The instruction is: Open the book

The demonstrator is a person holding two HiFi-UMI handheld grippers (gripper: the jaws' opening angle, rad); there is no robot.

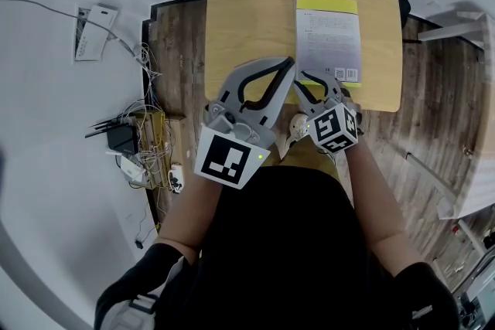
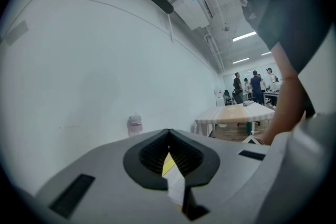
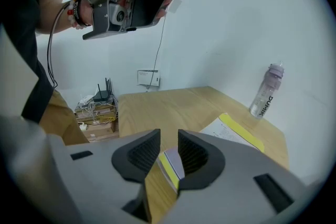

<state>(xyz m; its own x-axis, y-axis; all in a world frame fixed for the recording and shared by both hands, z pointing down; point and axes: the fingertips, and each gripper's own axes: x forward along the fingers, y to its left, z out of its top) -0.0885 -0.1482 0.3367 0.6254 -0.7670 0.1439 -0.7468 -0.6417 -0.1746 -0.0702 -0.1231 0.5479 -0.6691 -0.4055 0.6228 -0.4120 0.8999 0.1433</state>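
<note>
- Task item: the book (image 1: 328, 39) lay closed and flat on the right half of the wooden surface (image 1: 247, 4). Its yellow band was at the far end and its near edge just ahead of both grippers. A bottle (image 3: 266, 91) stood beyond the far end.
- Right gripper (image 1: 317, 81): it was angled down at the book's near edge. Its fingers (image 3: 140, 153) stood apart. A yellow-and-pale strip, which I took to be the book's near corner, showed in the gap, with neither pad pressing on it.
- Left gripper (image 1: 288, 67): it was raised above the surface beside the right one, roughly level. Its fingers (image 2: 152, 155) were closed together on nothing that I could make out.
- Step in hand, as I judged it: seat one right finger under the cover at the near edge.
- Recommended method: approach low and shallow, catch the cover alone rather than the whole block of pages, and close gently. Then swing the cover about the spine instead of pulling it straight up.
- Support: I rated the left gripper useful as a hold-down, since a thin book on smooth wood seemed likely to slide.
- Caution: I could not tell which long edge carried the spine, and I judged that it needed confirming first.
</note>
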